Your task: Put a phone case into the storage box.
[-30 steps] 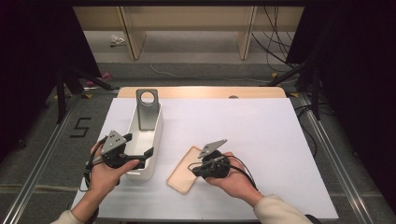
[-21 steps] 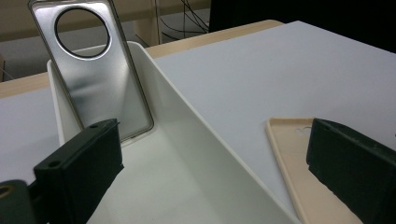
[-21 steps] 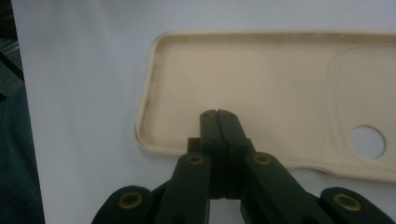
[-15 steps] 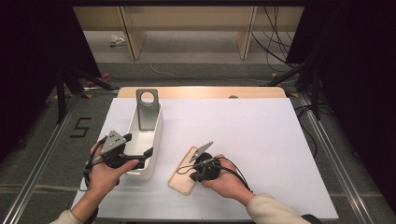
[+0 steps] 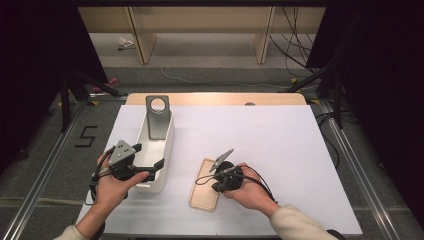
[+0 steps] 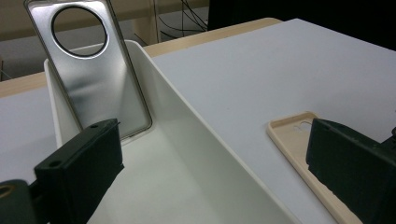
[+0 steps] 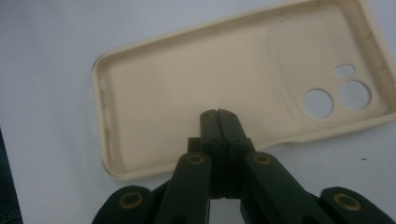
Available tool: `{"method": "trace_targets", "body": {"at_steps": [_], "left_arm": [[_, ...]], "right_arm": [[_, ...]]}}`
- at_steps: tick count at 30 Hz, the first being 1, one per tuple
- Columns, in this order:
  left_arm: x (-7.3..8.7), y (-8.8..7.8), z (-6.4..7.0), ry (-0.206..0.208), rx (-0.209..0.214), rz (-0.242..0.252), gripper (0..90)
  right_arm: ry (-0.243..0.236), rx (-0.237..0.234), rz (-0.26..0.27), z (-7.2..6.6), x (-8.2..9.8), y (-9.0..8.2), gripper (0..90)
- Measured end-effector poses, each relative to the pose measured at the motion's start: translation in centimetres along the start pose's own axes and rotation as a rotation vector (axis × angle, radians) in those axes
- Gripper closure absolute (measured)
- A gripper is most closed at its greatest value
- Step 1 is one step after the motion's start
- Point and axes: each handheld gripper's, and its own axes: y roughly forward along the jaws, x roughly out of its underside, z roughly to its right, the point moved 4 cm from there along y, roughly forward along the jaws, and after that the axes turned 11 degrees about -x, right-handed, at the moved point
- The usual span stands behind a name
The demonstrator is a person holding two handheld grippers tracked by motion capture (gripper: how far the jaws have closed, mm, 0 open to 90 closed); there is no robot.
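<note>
Right gripper (image 7: 217,114) jaws pressed together, empty, tips over the near rim of the beige case (image 7: 224,88), lying cavity-up right of the bin (image 5: 155,150). Left gripper (image 5: 145,167) jaws apart, straddling the bin wall. Open the right jaws first, then pinch the rim squarely.

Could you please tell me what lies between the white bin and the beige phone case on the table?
Nothing: in the high view only a bare strip of white table separates the white bin from the beige phone case.

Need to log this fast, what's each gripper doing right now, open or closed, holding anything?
Left gripper: open, jaws astride the white bin's near wall, holding nothing.
Right gripper: closed, empty, jaws together over the beige phone case.
</note>
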Motion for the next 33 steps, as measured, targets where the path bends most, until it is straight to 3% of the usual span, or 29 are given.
{"method": "trace_targets", "body": {"at_steps": [16,21,23,30,33], "left_arm": [[0.1,0.0,0.1,0.008,0.004,-0.003,3.2],[0.1,0.1,0.2,0.008,0.004,-0.005,3.2],[0.1,0.1,0.2,0.008,0.004,-0.005,3.2],[0.1,0.0,0.2,0.01,0.006,-0.004,3.4],[0.1,0.0,0.2,0.008,0.004,-0.004,3.3]], "right_arm": [[0.025,0.057,-0.029,1.2,0.8,-1.1,90.0],[0.01,0.056,0.006,0.9,0.5,-1.4,90.0],[0.006,0.026,0.032,0.4,0.1,-1.3,90.0],[-0.019,0.016,-0.042,-0.3,0.2,0.2,90.0],[-0.023,0.024,-0.049,-0.1,0.3,0.1,90.0]]}}
